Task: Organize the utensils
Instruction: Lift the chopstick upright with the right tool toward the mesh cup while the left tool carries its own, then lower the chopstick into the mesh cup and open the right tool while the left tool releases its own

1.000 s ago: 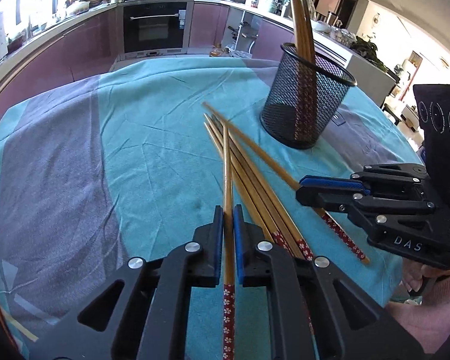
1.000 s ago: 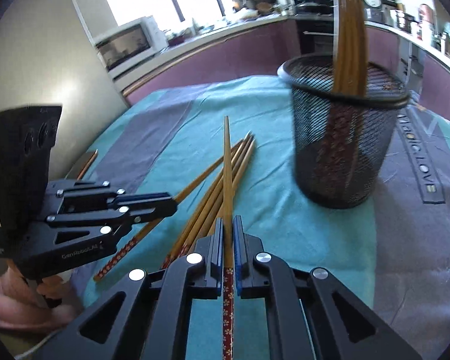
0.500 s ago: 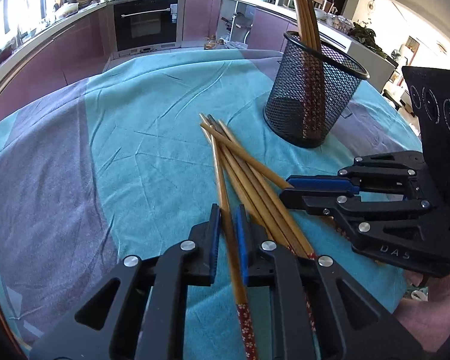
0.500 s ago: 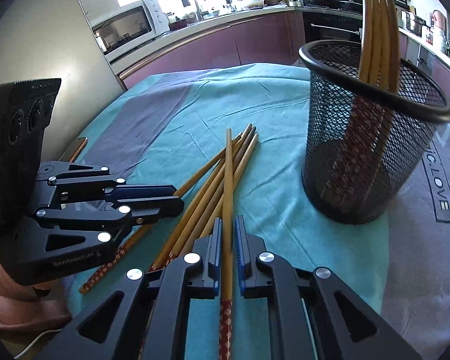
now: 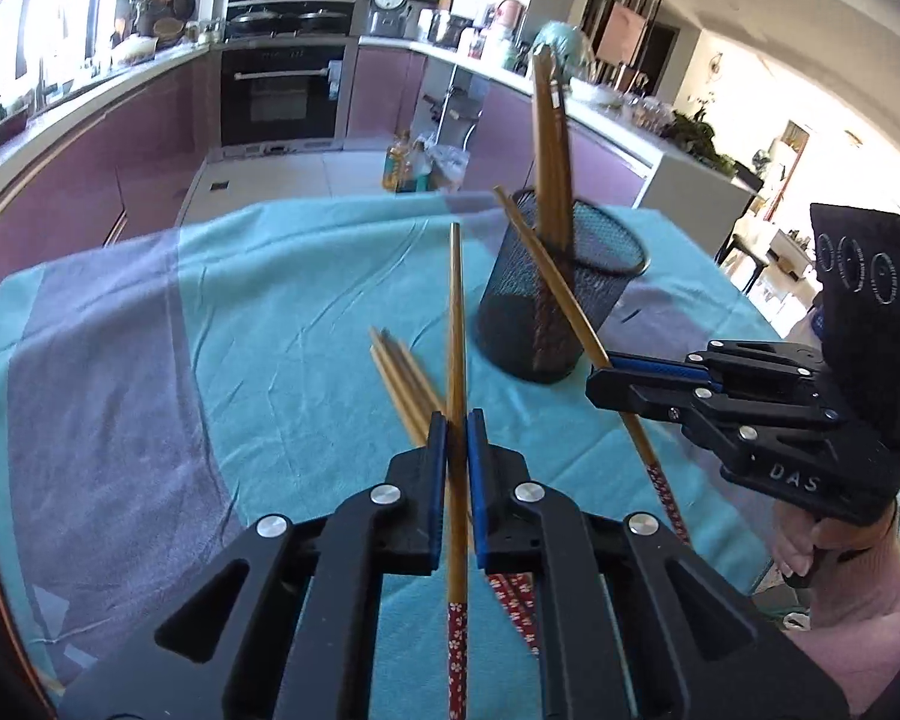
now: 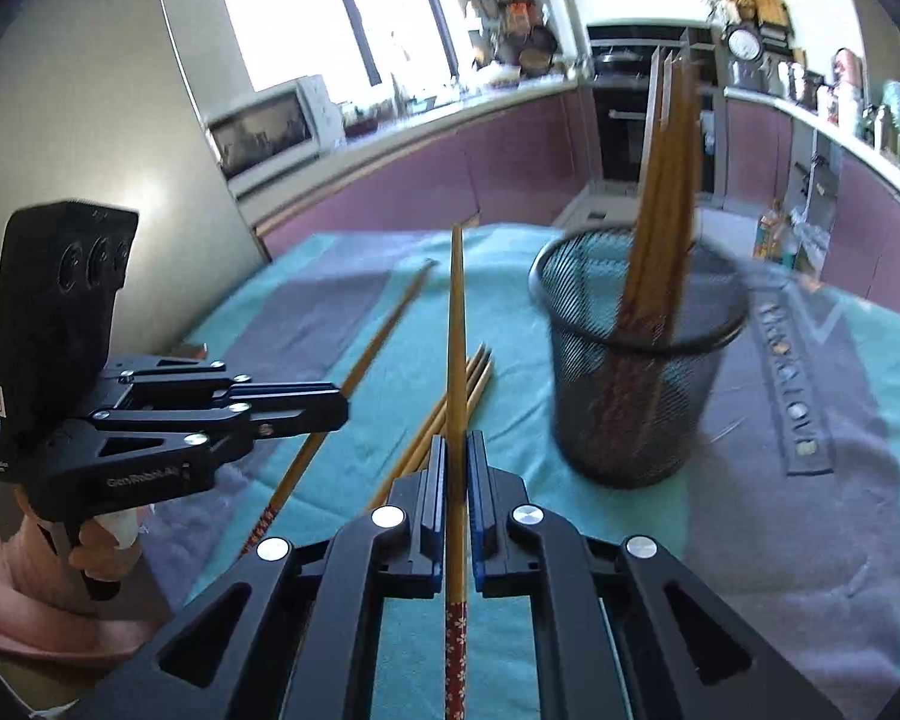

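Observation:
My left gripper (image 5: 456, 429) is shut on a bamboo chopstick (image 5: 455, 330) with a red flowered end, raised off the cloth and pointing forward. My right gripper (image 6: 457, 450) is shut on another chopstick (image 6: 456, 330), also raised; it shows in the left wrist view (image 5: 597, 381) with its chopstick (image 5: 546, 282) slanting up in front of the cup. The left gripper shows in the right wrist view (image 6: 336, 405) with its chopstick (image 6: 384, 324). A black mesh cup (image 5: 561, 294) (image 6: 636, 354) holds several upright chopsticks. Loose chopsticks (image 5: 405, 384) (image 6: 468, 384) lie on the cloth.
A teal and grey tablecloth (image 5: 210, 330) (image 6: 810, 480) covers the round table. Kitchen counters and an oven (image 5: 288, 96) stand beyond the far edge. A microwave (image 6: 264, 132) sits on the counter at the left in the right wrist view.
Both grippers have lifted up off the cloth, each with its chopstick. The remaining chopsticks stay on the cloth.

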`<state>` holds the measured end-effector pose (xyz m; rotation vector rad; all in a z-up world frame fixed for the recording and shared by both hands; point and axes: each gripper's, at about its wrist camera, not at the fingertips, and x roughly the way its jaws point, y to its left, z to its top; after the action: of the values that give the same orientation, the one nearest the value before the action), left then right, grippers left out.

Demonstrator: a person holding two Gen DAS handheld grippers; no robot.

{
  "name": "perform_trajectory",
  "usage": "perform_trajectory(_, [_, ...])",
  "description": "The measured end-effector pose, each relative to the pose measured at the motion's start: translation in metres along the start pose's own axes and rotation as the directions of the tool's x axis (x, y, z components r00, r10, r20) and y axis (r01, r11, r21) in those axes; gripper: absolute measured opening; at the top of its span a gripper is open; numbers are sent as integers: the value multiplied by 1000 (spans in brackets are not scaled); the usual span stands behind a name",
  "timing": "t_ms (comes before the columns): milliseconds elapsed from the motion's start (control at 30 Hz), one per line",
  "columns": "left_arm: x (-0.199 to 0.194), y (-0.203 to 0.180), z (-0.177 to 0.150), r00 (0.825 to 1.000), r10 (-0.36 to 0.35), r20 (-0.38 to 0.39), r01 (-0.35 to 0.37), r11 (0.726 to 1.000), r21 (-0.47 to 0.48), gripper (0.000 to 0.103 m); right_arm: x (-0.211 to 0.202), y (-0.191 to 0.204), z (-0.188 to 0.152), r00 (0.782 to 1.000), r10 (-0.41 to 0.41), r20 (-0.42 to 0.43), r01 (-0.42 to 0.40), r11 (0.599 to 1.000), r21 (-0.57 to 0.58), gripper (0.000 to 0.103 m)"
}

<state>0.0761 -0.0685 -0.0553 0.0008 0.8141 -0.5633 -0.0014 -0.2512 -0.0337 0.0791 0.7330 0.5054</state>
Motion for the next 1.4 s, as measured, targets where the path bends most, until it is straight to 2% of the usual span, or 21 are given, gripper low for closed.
perform_trajectory(233, [-34,-7,21,993,-82,82,80,997,19,8,-25,-9,11,995,-3,99,0,1000,29,6])
perform_trajectory(467, [-60,-8,33,981,-117,154,116,993,14,8,-39,-20,21,986,-16,163,7,998,55,6])
perform_trajectory(767, [-74,-17,68,958,-150,245,149,989,24,7,-50,-35,47,966,-57,251,37,996,82,6])
perform_trajectory(1133, [-90,-33,112,926,-163,340,153,987,57,7,-57,-40,82,936,-85,341,61,995,80,6])
perform_trajectory(1300, [-90,-40,120,921,-161,355,147,987,65,7,-59,-42,91,926,-97,365,72,994,82,6])
perform_trajectory(1400, [-89,-43,121,924,-155,349,139,988,72,7,-60,-44,97,919,-105,379,80,994,81,6])
